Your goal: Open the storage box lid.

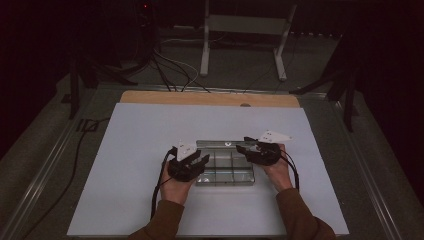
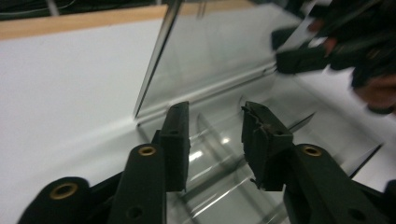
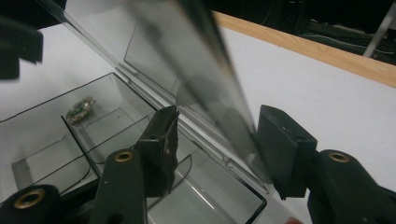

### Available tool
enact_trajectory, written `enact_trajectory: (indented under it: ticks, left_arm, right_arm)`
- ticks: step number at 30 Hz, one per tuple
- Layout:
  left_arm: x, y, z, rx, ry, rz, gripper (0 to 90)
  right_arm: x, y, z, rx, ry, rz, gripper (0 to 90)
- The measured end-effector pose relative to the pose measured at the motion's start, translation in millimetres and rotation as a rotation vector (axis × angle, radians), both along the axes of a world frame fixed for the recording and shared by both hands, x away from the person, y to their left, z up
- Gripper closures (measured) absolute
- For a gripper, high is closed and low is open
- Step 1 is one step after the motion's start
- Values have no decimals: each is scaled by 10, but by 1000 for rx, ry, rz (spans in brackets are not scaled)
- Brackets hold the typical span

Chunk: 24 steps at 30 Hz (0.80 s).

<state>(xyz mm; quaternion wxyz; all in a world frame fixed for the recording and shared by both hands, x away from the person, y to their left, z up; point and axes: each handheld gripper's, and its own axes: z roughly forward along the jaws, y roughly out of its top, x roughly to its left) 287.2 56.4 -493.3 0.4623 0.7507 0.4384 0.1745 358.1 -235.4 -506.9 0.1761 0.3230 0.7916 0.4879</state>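
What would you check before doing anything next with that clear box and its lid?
1. Lid raised: ok. The lid stands up from the clear box on its hinge side.
2. Right tool around the lid edge: ok. Its jaws sit either side of the lid with a gap, open.
3. Left tool free: ok. Jaws apart over the box's compartments, nothing between them.
4. Contents: a small greenish item lies in one compartment; what it is, cannot tell.
5. Box flat on the white sheet: ok.
6. Firm hold on the lid: not ok, jaws not closed.
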Motion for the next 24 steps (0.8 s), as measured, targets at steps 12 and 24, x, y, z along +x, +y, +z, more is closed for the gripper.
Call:
enact_trajectory:
  ticks: [12,24]
  left_arm:
    - [-130,54,-203,33,33,1,553]
    - [-188,98,-356,41,65,31,524]
  right_arm:
    - [21,-9,-7,21,9,-5,494]
    - [64,-12,-1,44,22,-28,504]
